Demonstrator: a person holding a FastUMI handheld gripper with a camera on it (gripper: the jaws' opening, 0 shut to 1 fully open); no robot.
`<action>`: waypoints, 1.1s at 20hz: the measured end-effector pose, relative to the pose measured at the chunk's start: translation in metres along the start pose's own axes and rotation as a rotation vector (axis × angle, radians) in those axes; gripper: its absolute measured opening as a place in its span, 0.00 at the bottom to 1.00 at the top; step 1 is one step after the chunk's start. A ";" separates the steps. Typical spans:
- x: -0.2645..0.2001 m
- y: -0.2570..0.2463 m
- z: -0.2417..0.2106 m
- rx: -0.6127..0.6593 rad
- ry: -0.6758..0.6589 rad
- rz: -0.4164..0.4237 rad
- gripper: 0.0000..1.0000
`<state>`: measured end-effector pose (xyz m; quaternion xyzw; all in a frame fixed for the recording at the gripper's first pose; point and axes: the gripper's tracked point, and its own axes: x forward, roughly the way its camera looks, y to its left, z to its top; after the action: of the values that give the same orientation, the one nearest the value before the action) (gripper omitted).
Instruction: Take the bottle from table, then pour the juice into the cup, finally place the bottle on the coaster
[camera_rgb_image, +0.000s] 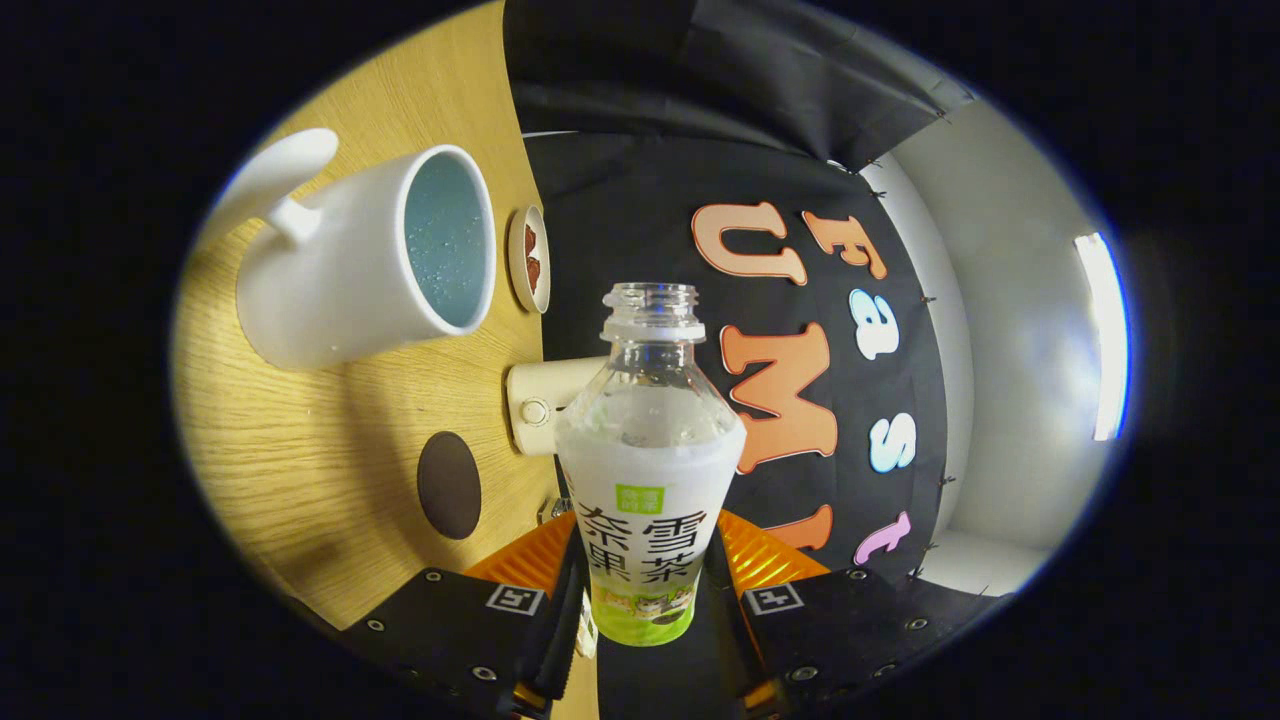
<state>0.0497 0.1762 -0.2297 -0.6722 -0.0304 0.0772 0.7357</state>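
Tongs (645, 600) clenched on the uncapped bottle (648, 470), tipped sideways near the white cup (370, 262) on the table (300, 470): best tilted slowly, mouth over the rim, then on to the dark coaster (449, 485) near the table's edge.

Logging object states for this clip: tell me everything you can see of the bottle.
The bottle is clear plastic with a threaded neck and no cap, its mouth open. A white-and-green printed sleeve wraps its lower body; the see-through shoulder above shows some liquid. It sits between the gripper fingers, which press on both sides of its lower part, held off the table, lined up with the fingers, mouth pointing ahead.
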 end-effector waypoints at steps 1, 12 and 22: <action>0.001 -0.001 0.001 -0.013 -0.007 -0.003 0.59; -0.001 0.002 0.006 -0.130 -0.051 -0.011 0.58; -0.002 -0.006 0.010 -0.203 -0.082 -0.034 0.58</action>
<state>0.0470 0.1856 -0.2224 -0.7389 -0.0797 0.0884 0.6632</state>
